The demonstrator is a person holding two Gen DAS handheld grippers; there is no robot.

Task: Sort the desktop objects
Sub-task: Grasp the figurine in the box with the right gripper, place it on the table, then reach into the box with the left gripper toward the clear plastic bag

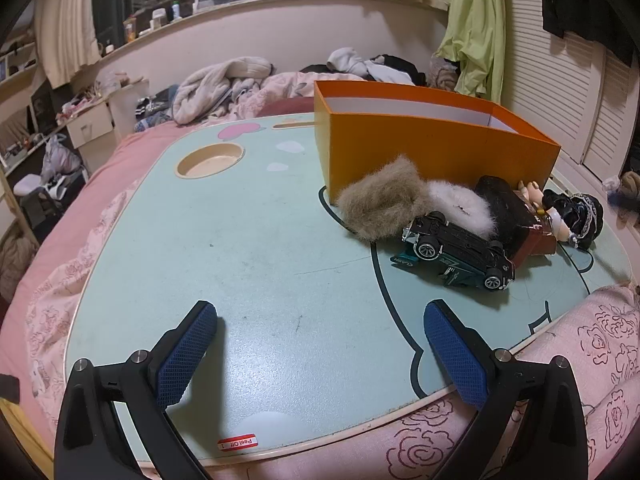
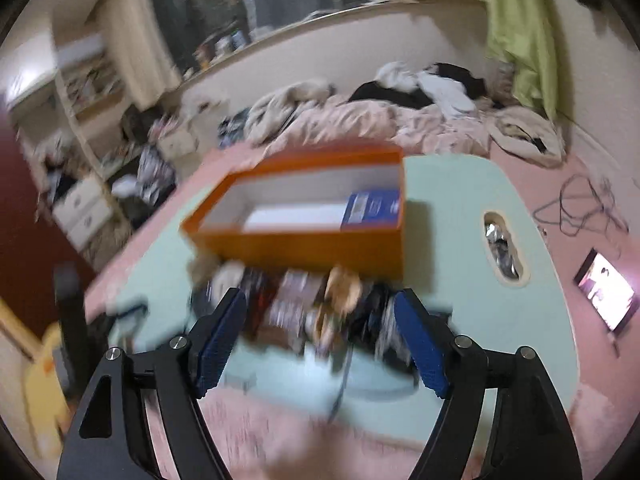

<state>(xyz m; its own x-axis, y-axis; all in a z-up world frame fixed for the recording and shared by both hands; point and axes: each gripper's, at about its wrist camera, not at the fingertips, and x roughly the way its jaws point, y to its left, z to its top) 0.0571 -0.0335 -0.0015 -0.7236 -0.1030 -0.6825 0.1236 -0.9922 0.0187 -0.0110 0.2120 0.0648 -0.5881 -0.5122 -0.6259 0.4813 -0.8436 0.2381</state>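
An open orange box (image 1: 420,148) stands on the pale green lap table (image 1: 248,240). In front of it lies a heap: a brown fluffy scrunchie (image 1: 380,204), a white fluffy one (image 1: 460,204), a black toy car (image 1: 460,252) on its roof, a black and brown block (image 1: 516,216) and a small doll in a black dress (image 1: 568,216). My left gripper (image 1: 320,312) is open over bare table, short of the heap and to its left. In the blurred right wrist view my right gripper (image 2: 320,296) is open just before the heap (image 2: 312,300). The orange box (image 2: 304,240) holds a blue carton (image 2: 372,208).
The table rests on a bed with pink rose-print bedding (image 1: 560,380). It has a round cup recess (image 1: 210,160) at the far left and a slot holding small items (image 2: 502,248). A lit phone or tablet (image 2: 606,296) and a cable (image 2: 576,204) lie on the bed. Clothes are piled behind.
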